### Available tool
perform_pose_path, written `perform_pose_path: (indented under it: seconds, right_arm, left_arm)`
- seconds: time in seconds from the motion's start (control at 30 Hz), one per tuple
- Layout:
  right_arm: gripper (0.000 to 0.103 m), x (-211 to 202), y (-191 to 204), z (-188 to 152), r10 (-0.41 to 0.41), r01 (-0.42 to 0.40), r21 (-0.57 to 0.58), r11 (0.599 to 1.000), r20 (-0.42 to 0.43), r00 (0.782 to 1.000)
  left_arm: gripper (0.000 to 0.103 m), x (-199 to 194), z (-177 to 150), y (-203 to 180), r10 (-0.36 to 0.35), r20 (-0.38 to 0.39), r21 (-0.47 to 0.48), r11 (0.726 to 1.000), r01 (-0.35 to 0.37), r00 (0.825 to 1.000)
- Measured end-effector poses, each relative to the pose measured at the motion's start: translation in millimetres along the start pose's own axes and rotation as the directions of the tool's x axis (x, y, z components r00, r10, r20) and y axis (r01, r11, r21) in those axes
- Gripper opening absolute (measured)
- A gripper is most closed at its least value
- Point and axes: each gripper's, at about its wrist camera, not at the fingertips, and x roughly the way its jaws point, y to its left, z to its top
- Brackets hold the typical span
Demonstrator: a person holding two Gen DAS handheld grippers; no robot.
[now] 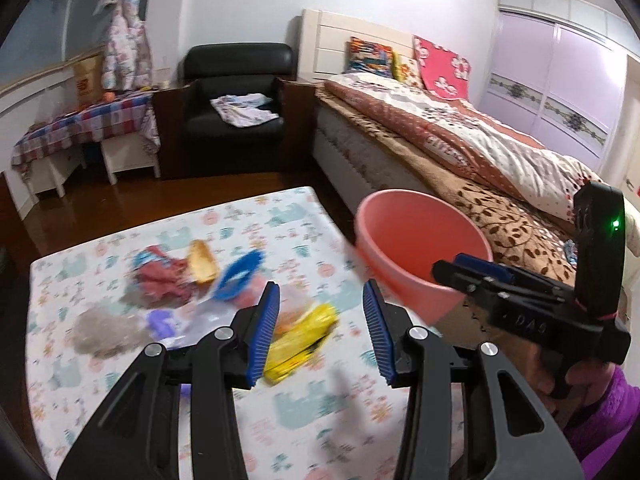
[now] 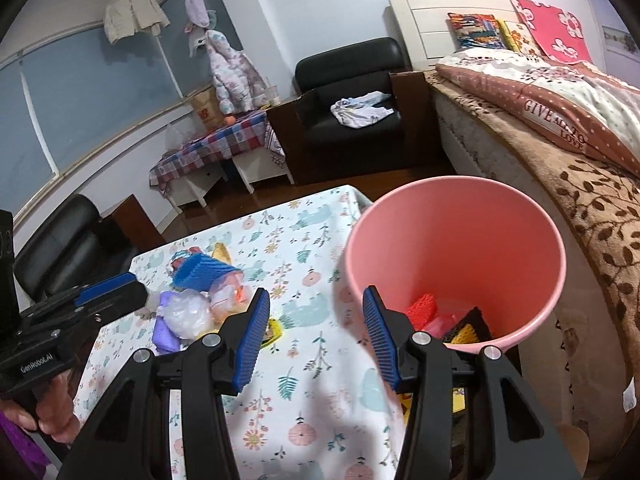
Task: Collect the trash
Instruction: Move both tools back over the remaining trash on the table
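Ribbed blue fingers (image 1: 266, 332) gape above crinkled yellow wrapper (image 1: 300, 336).

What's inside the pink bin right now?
In the pink bin: a red mesh piece, pink scrap, and a black-and-yellow item. The right tool's finger and the near rim cover the rest of the bottom.

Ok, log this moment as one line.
left gripper: open, above yellow crinkled wrapper | right gripper: open, empty | pink plastic bin: holds some trash | table litter remains
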Motion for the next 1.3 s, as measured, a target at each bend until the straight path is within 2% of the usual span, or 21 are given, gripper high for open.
perform_pose_path:
  seconds: [0.2,0.43,0.7,1.03,1.17,1.3]
  right_arm:
    - [0.048,4,15,-1,0.019,-0.019,-0.034,0.999,-0.014,1.0]
    - [0.048,9,38,-4,0.04,-0.042,-0.079,0.996,-0.03,0.999]
    - [0.048,27,57,-15,0.065,-0.074,-0.102,0.992,-0.09,0.994]
    - [0.048,50,75,-31,0.089,-0.11,-0.12,0.987,-0.166,0.982]
    - [0.048,56,81,-35,0.085,-0.11,-0.129,0.986,-0.183,0.979]
    - [0.048,60,83,-37,0.087,-0.113,-0.128,0.985,-0.194,0.977]
  left_arm:
    - [0.044,-14,-12,31,0.053,0.001,-0.062,0.997,-0.053,0.999]
    - [0.044,-26,-23,51,0.09,0.017,-0.084,0.993,-0.088,0.996]
    - [0.044,-35,-43,76,0.118,0.016,-0.128,0.985,-0.115,0.993]
    - [0.044,-24,-76,97,0.142,-0.059,-0.166,0.975,-0.15,0.988]
    - [0.044,-14,-76,105,0.11,-0.068,-0.223,0.967,-0.122,0.992]
    - [0.044,5,-71,102,0.103,-0.092,-0.236,0.964,-0.122,0.99]
